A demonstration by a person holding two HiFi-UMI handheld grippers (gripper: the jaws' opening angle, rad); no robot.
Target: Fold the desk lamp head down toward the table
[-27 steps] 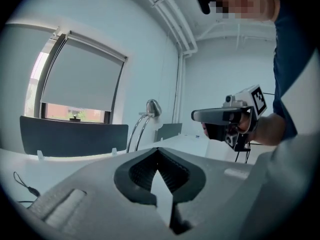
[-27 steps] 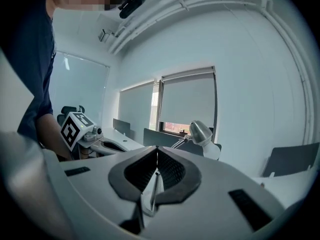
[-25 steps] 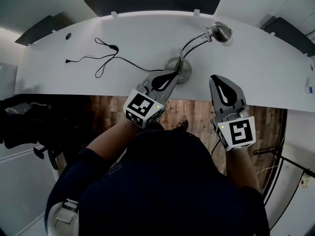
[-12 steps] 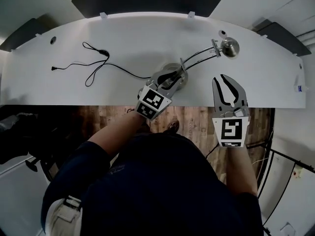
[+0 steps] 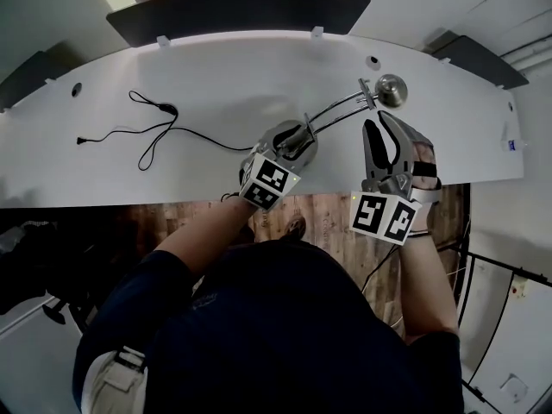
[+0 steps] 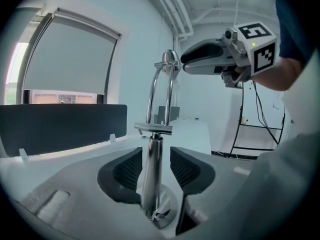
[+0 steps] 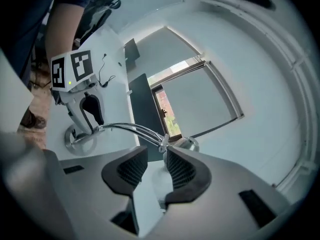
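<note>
White curved bench. Desk lamp, chrome, stands on it with its round base close to the front edge, about mid-length. A short upright post rises from the base. Twin rods arch up from the post toward the right end. Lamp head is at the far end of the rods, up off the surface, nearer the back edge; not folded down.

Left gripper is low at the base. Jaws are apart and have just been opening. The post stands between them, with a sliver of space to the right pad; the left pad is very close, contact not clear.

Right gripper is level with the head, out over the front edge. Jaws are apart and have just been opening, with nothing between the pads. The joint of rods and head sits just past the jaw tips; touching or not, cannot tell.

Thin black cable is looped on the left half of the bench, well apart from the lamp. Dark panel runs along the back edge. Wood floor shows below the front edge.
</note>
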